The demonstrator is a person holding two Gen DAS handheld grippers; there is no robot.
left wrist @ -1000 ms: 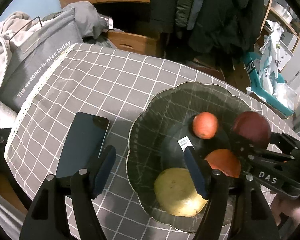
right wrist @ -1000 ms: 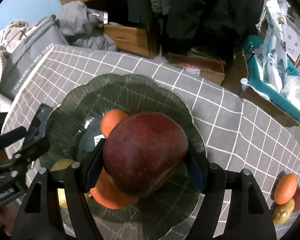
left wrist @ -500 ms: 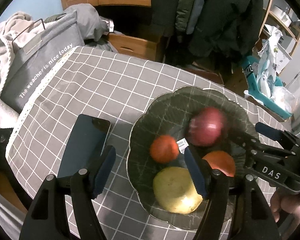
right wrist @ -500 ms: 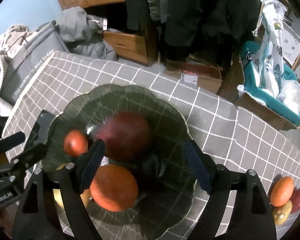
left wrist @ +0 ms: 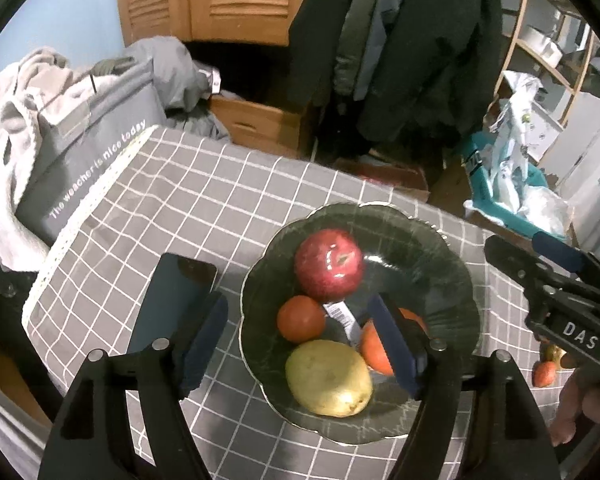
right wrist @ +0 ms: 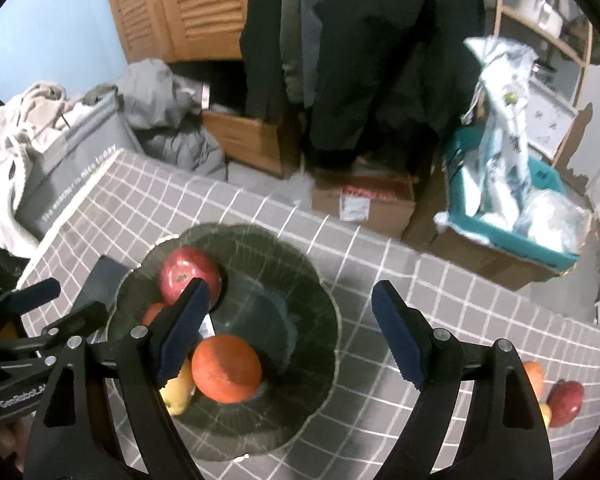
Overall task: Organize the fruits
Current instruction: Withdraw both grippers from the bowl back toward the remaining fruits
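Left gripper (left wrist: pixel 300 344): fingers opening, apart, empty, above the bowl's (left wrist: pixel 452 280) near edge. Right gripper (right wrist: pixel 290 330): fingers spread, nothing between them. In the bowl on the worktop (left wrist: pixel 204 204): pear (left wrist: pixel 328 378), two oranges (right wrist: pixel 226 368), apple (left wrist: pixel 329 264) farthest.

Red apple (right wrist: pixel 188 278) in green bowl (right wrist: pixel 300 280)

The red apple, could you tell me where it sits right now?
In the left wrist view the red apple lies in the dark bowl, on its far side, just beyond the small orange fruit and free of both grippers.
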